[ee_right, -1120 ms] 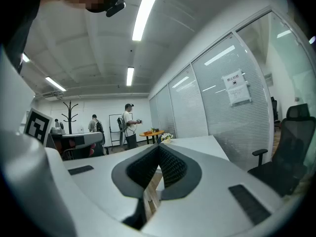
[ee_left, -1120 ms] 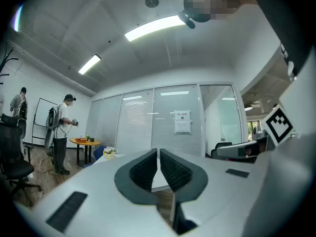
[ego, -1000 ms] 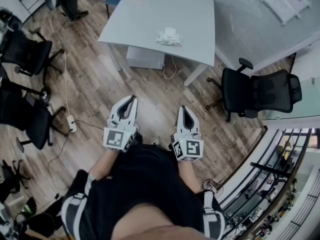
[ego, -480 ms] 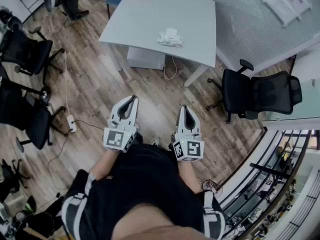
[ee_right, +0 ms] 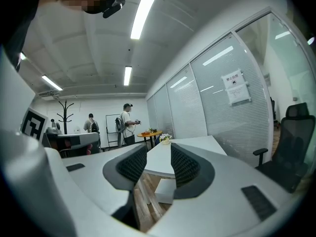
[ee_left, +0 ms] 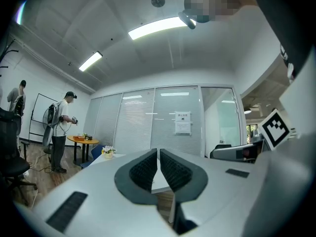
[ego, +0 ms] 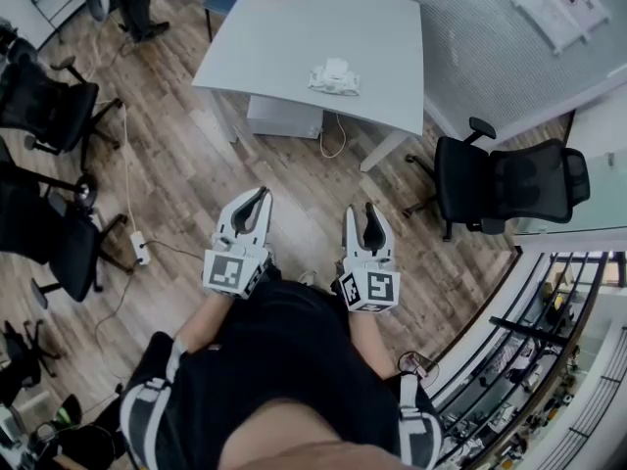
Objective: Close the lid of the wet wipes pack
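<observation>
The wet wipes pack (ego: 333, 76) lies far ahead on the grey table (ego: 284, 37), with a small white flap that seems to stand up on top. Both grippers hang level in front of the person's body over the wooden floor, well short of the table. My left gripper (ego: 259, 197) is shut, its ribbed tips meeting with nothing between them (ee_left: 158, 153). My right gripper (ego: 368, 211) is opening; its pads stand apart with only the table seen through the gap (ee_right: 159, 154). The table's edge shows between the jaws in both gripper views.
A white cabinet (ego: 284, 116) stands under the table. A black office chair (ego: 519, 179) is at the right, more chairs (ego: 49, 101) at the left, and a power strip (ego: 140, 245) lies on the floor. People stand by a round table (ee_left: 84, 139) in the distance.
The right gripper's jaws, shut in the earlier frames, now stand apart. The left gripper stays shut. Both grippers keep almost the same place in the head view.
</observation>
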Tool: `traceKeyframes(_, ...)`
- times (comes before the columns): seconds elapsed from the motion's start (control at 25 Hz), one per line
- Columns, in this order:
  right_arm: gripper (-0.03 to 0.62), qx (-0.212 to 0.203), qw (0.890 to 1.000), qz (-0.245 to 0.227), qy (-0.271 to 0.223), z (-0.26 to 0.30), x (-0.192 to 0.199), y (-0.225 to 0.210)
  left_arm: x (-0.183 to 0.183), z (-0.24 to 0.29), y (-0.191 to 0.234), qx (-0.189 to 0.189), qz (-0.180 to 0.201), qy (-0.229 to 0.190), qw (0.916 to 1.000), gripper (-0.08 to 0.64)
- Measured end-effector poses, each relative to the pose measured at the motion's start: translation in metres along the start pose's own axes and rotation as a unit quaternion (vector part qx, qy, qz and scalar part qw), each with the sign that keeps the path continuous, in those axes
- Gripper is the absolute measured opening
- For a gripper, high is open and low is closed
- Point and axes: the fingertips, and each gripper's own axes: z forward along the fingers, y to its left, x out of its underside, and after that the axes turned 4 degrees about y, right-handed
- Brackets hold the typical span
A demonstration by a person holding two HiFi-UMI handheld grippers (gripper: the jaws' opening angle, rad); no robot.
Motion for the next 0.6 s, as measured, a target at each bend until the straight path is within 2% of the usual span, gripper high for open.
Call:
traceKeyframes(0.32,0.166,0.016,1.0,-0.006,0.003,0.037,0.004,0.024,0.008,0.015,0.047,0.023,-0.006,0.005,0.9997,0.037)
traceKeyframes(0.6,0.163,0.027,1.0,0.011,0.0,0.07,0.007,0.028,0.017,0.033,0.074,0.033,-0.011,0.02,0.9992,0.037)
